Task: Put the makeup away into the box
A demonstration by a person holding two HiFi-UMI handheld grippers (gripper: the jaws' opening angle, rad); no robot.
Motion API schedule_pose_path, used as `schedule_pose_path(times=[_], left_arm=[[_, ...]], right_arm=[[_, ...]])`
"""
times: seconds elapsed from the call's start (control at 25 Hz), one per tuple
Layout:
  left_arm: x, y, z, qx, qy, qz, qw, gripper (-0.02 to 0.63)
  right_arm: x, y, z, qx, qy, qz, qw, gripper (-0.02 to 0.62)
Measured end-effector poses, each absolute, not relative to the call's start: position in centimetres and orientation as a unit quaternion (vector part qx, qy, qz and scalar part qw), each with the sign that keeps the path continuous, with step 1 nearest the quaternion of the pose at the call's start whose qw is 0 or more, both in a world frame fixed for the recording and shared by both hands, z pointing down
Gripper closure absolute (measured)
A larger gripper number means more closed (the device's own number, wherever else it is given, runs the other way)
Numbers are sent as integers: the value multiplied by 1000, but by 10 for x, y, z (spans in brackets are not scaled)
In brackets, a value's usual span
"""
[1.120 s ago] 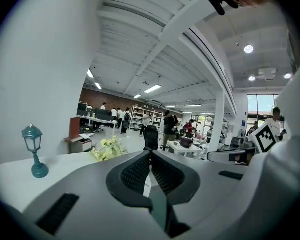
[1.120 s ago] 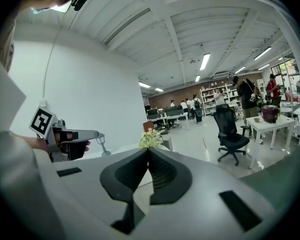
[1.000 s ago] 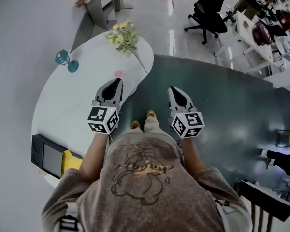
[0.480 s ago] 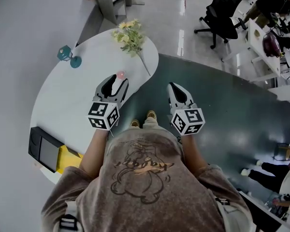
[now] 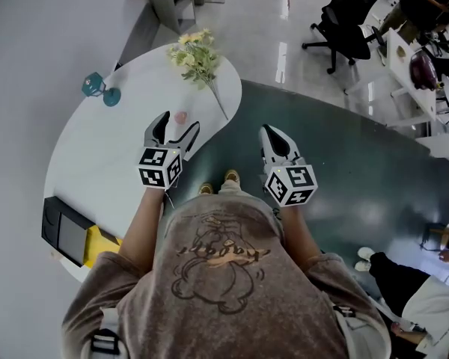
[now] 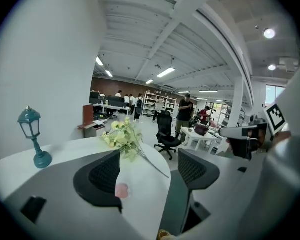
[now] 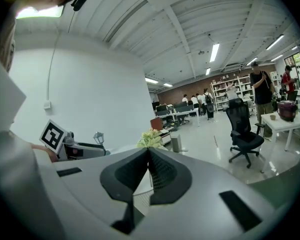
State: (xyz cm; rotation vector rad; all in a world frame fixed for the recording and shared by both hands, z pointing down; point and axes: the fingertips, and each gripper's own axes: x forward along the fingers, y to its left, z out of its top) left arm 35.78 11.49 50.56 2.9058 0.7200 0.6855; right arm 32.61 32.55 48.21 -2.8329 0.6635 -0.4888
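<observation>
Overhead, the head view looks down on a person in a brown printed T-shirt (image 5: 217,275) standing at the edge of a white oval table (image 5: 105,155) that fills the left half of the frame.

The left gripper (image 5: 178,126) reaches over the table's right edge, just left of frame centre. Its jaws have just been opening and now stand wide apart, released. A small pink round makeup piece (image 5: 181,117) lies on the table in the gap between the jaw tips, and neither pad presses on it. In the left gripper view, the left gripper (image 6: 150,171) shows the same spread, with the small pink round makeup piece (image 6: 122,190) low in the frame, close beside the left-hand pad.

The right gripper (image 5: 269,131) is right of centre, over the dark green floor (image 5: 344,163) and off the table. In the right gripper view, the right gripper (image 7: 149,156) has its jaws clenched together with nothing between them.

A black rectangular box (image 5: 63,234) sits at the table's lower left edge, well apart from the makeup piece, with a flat yellow object (image 5: 105,245) touching its right side.

A spray of pale yellow artificial flowers (image 5: 193,54) lies at the table's upper end, stem pointing toward the grippers. A small teal lantern-shaped lamp (image 5: 99,90) stands at the upper left of the table. A black office chair (image 5: 344,28) stands in the upper right.
</observation>
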Motion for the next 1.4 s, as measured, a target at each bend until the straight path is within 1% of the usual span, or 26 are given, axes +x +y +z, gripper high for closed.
schedule_pose_path(times=[0.24, 0.68, 1.04, 1.2, 1.32, 1.4], left_arm=[[378, 105, 551, 941, 200, 267, 53, 249], [395, 87, 631, 922, 160, 352, 15, 252], [404, 86, 663, 906, 145, 397, 12, 258], [405, 82, 666, 907, 134, 399, 3, 283], [406, 79, 668, 909, 126, 397, -12, 322], [406, 78, 669, 910, 123, 395, -24, 333]], right_arm=[[336, 329, 485, -953, 232, -170, 96, 592], [350, 336, 493, -951, 232, -178, 98, 592], [366, 338, 497, -949, 238, -183, 99, 592], [371, 339, 498, -948, 240, -185, 97, 592], [375, 338, 499, -947, 243, -188, 95, 592], [378, 337, 499, -946, 247, -190, 94, 592]])
